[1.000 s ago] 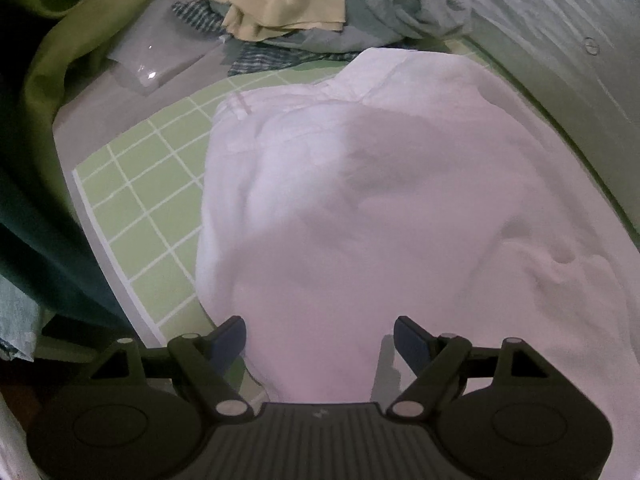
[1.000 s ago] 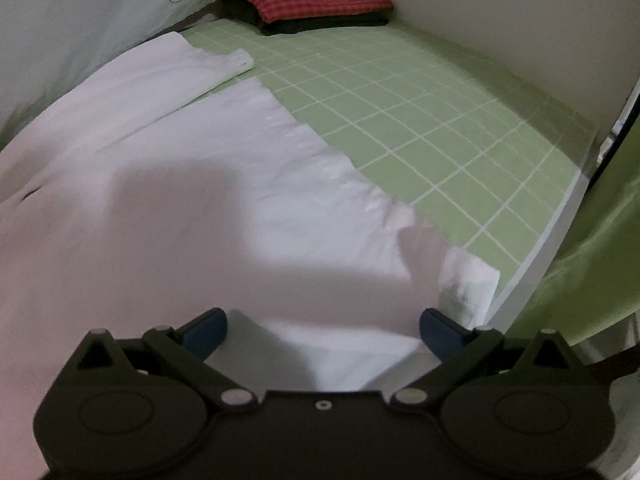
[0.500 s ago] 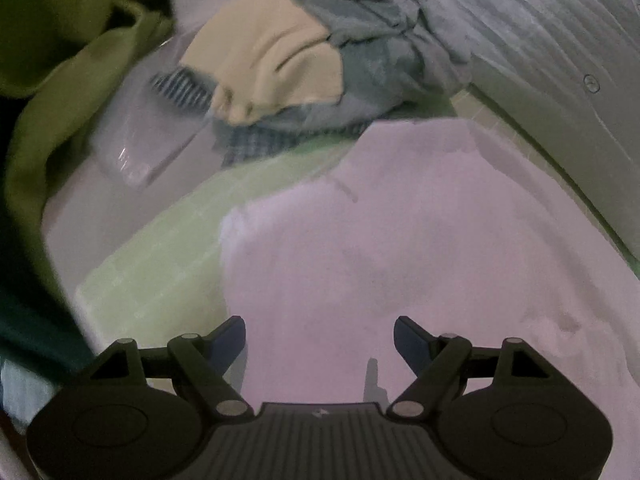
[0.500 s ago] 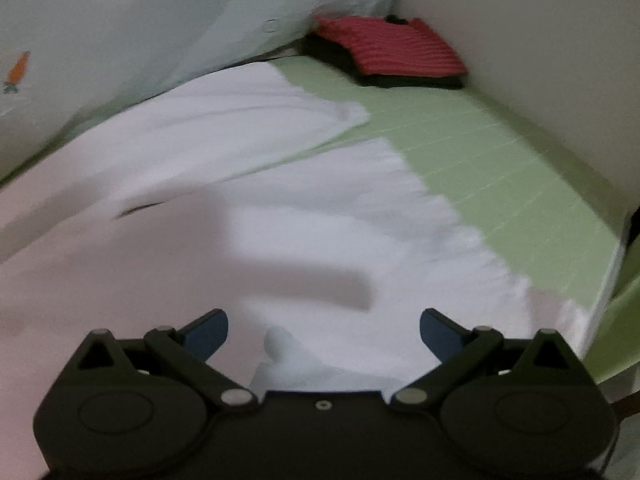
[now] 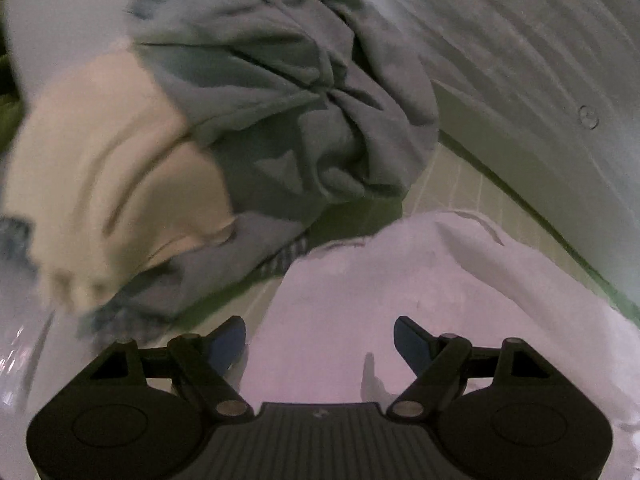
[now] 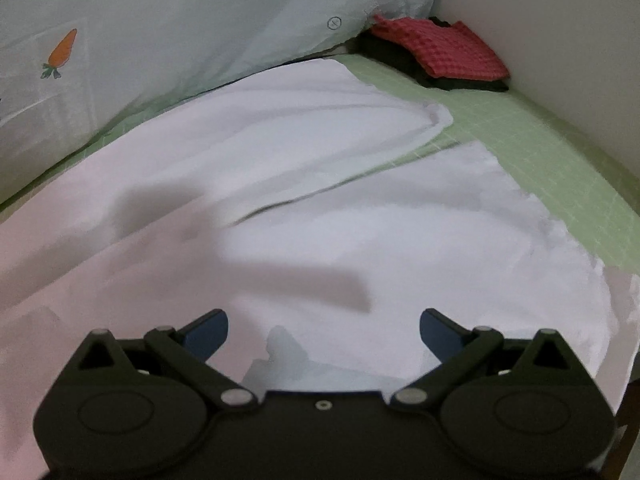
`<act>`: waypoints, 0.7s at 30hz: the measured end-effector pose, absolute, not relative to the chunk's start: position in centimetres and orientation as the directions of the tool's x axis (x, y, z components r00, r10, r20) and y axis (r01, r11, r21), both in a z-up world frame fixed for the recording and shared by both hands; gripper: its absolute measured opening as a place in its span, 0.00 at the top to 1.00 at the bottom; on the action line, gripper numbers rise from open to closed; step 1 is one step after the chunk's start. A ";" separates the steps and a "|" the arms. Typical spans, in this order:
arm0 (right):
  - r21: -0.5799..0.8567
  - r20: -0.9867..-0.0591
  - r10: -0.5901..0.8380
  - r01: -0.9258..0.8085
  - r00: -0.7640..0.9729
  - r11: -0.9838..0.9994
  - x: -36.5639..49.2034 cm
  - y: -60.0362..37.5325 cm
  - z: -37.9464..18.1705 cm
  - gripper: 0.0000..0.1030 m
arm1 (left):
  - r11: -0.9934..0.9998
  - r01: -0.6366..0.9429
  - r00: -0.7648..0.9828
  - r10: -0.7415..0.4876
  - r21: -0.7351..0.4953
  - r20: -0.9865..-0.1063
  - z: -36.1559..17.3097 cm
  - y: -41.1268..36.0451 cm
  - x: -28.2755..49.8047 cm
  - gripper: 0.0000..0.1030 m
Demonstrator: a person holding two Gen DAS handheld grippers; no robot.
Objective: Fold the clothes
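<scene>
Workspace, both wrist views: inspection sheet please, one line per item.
Surface: green grid mat, mostly covered.
Job's things: white shirt spread flat on the mat; folded red checked cloth on a dark piece in the far corner.
Clutter: heap of unfolded clothes, grey garment over cream garment, beside the shirt.
Grippers: left gripper open, empty, over the shirt's edge; right gripper open, empty, over the shirt.
Cables: nothing seen.
Surroundings: pale carrot-print cloth behind the mat; plain wall.

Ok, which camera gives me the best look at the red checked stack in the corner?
The right wrist view. The red checked stack lies folded on dark clothes at the far corner of the green grid mat, sharp and unblocked. The left wrist view misses it entirely, facing the unfolded pile instead.
</scene>
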State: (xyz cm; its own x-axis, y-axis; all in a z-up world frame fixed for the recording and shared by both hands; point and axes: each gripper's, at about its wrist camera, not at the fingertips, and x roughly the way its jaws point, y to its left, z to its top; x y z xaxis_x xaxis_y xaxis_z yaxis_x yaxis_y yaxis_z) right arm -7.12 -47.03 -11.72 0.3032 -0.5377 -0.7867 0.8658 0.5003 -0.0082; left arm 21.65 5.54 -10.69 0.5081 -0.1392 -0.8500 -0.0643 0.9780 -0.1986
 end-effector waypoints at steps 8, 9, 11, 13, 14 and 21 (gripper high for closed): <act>-0.018 -0.812 -0.511 0.864 0.281 0.503 -3.4 -48.2 -12.0 0.00 | 0.962 -0.066 0.508 -0.195 -0.264 -0.839 -12.4 4.1 23.4 0.54; -0.021 -0.814 -0.508 0.860 0.282 0.511 -3.2 -48.1 -12.1 0.00 | 0.959 -0.044 0.513 -0.218 -0.279 -0.830 -12.2 3.5 22.8 0.81; -0.022 -0.818 -0.500 0.853 0.285 0.522 -3.0 -48.1 -12.4 0.00 | 0.951 0.002 0.522 -0.264 -0.309 -0.811 -11.8 2.4 21.7 0.87; -0.017 -0.822 -0.491 0.848 0.290 0.530 -3.1 -48.1 -12.7 0.00 | 0.948 0.067 0.523 -0.299 -0.310 -0.799 -11.5 0.8 20.1 0.89; -0.015 -0.824 -0.486 0.845 0.293 0.534 -3.1 -48.1 -12.8 0.00 | 0.949 0.110 0.518 -0.308 -0.295 -0.798 -11.4 -0.3 19.2 0.89; 0.013 -0.836 -0.457 0.845 0.303 0.535 -3.7 -48.5 -13.7 0.00 | 0.950 0.243 0.491 -0.296 -0.197 -0.820 -12.3 -5.3 16.2 0.80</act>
